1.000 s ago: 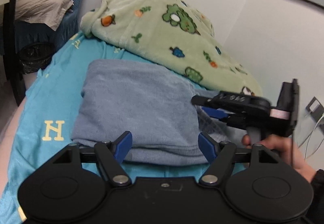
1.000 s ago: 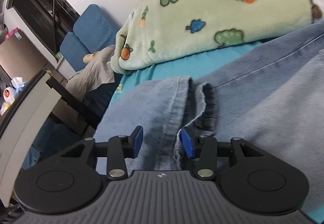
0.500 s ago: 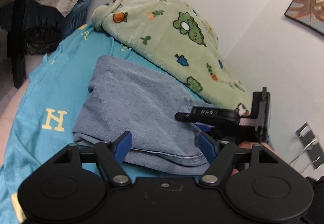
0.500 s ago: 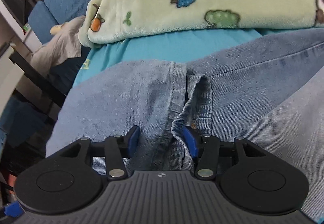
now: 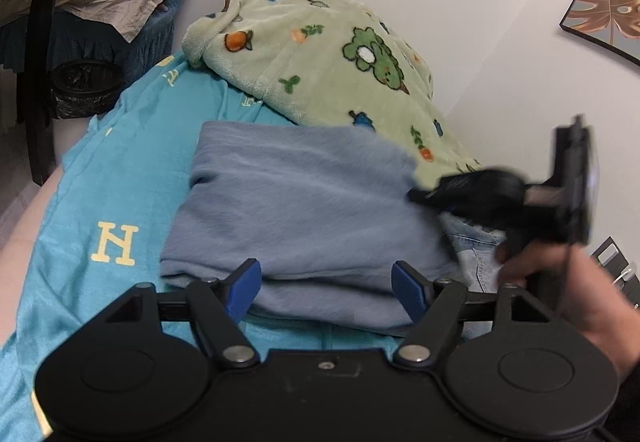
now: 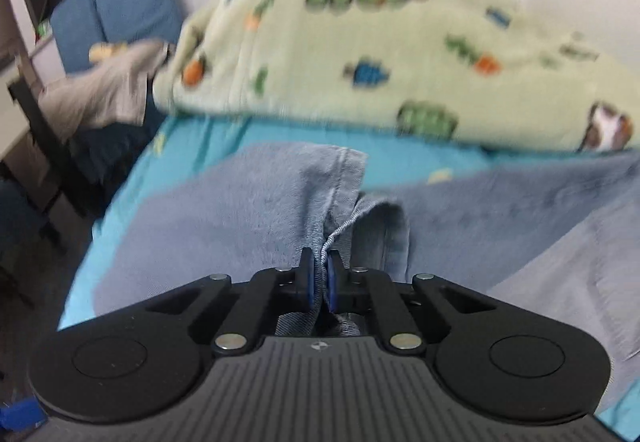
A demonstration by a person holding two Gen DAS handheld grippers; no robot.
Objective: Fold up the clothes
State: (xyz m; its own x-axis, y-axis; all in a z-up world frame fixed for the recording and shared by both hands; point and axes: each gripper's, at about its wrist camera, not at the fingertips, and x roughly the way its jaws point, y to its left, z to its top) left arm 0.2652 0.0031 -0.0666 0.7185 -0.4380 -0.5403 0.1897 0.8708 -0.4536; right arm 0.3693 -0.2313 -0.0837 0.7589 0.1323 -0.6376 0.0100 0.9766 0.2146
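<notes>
Home bedroom. A bed with a turquoise sheet (image 5: 100,178) sits against a white wall, a green cartoon-print fleece blanket (image 5: 320,66) heaped on it. A framed leaf picture (image 5: 608,2) hangs on the wall; blue cushions (image 6: 120,6) and a black-lined bin (image 5: 86,88) are beyond the bed.

Left gripper (image 5: 326,284): blue-padded fingers spread wide, nothing between them, poised over the near edge of the jeans. Jeans (image 5: 304,210): blue denim, folded, lying on a turquoise sheet (image 5: 92,186) printed with yellow letters. Right gripper (image 5: 420,198): black, motion-blurred, at the jeans' right edge, gripped by a hand (image 5: 560,282); finger state unreadable. Fleece blanket (image 5: 320,54): pale green, cartoon print, heaped behind the jeans against the wall. Framed leaf picture (image 5: 608,6): upper right.
</notes>
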